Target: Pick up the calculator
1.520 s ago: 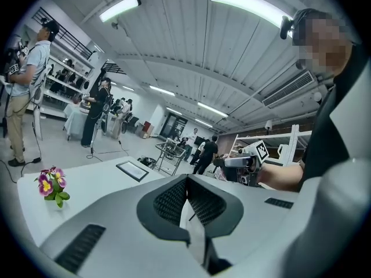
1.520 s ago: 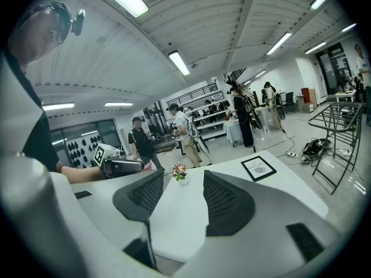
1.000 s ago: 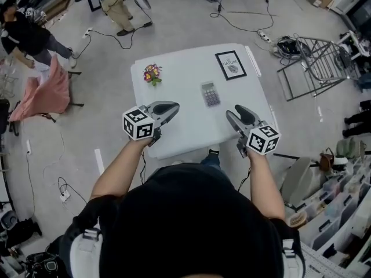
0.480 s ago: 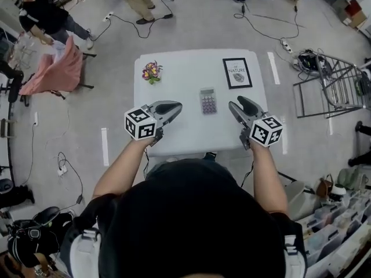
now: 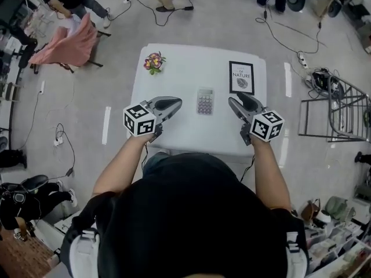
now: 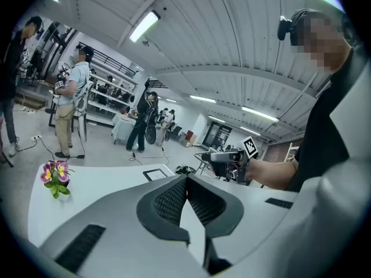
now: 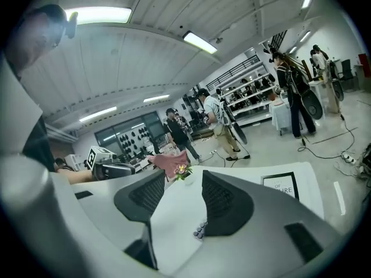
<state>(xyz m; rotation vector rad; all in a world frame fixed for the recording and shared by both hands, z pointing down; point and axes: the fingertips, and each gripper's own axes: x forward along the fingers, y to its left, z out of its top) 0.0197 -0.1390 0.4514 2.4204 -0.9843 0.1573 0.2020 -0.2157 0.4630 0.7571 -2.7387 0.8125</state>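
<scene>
The grey calculator (image 5: 204,101) lies flat in the middle of the white table (image 5: 191,133). My left gripper (image 5: 175,102) hovers over the table to its left, jaws shut with nothing in them; in the left gripper view (image 6: 186,178) the pads meet at the tips. My right gripper (image 5: 236,99) hovers to the calculator's right, open and empty. In the right gripper view (image 7: 183,175) a corner of the calculator (image 7: 200,230) peeks out beside the right jaw. Neither gripper touches the calculator.
A small pot of flowers (image 5: 154,61) stands at the table's far left, a framed picture (image 5: 242,77) at the far right. Cables cross the floor (image 5: 290,45). A pink cloth on a chair (image 5: 66,42) is far left, a metal rack (image 5: 336,112) at right. People stand beyond the table.
The view has swung so the table now sits square ahead. Both grippers swung with it and now flank the calculator, the right one nearer to it than before. Jaws look unchanged.
</scene>
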